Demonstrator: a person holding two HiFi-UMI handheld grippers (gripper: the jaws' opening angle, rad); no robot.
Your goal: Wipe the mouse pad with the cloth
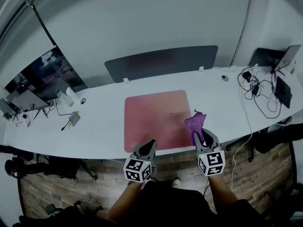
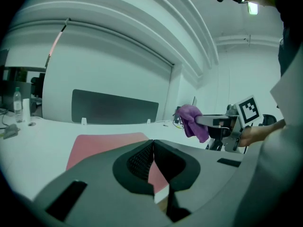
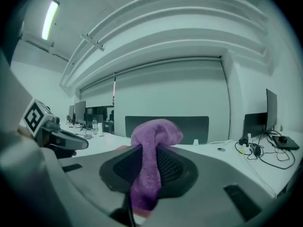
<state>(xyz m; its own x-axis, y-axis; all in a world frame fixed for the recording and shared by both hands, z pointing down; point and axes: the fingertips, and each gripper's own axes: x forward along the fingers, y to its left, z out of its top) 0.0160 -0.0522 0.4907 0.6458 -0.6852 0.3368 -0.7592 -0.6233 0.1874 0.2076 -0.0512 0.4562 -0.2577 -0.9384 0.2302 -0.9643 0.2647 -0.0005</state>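
A pink mouse pad (image 1: pixel 156 119) lies flat on the white desk (image 1: pixel 104 126), also seen low in the left gripper view as the pad (image 2: pixel 99 145). My right gripper (image 1: pixel 204 137) is shut on a purple cloth (image 1: pixel 195 123), held above the pad's right front corner. In the right gripper view the cloth (image 3: pixel 151 160) bulges up between the jaws of that gripper (image 3: pixel 149 171). From the left gripper view the cloth (image 2: pixel 191 121) hangs from the right gripper. My left gripper (image 1: pixel 147 148) is shut and empty at the pad's front edge; its jaws (image 2: pixel 152 162) meet.
A dark divider panel (image 1: pixel 161 60) stands behind the pad. Monitors, a bottle (image 1: pixel 60 97) and small items crowd the desk's left end. Cables (image 1: pixel 260 93) and laptops (image 1: pixel 284 60) fill the right end. Wooden floor (image 1: pixel 61 188) lies below the desk's front edge.
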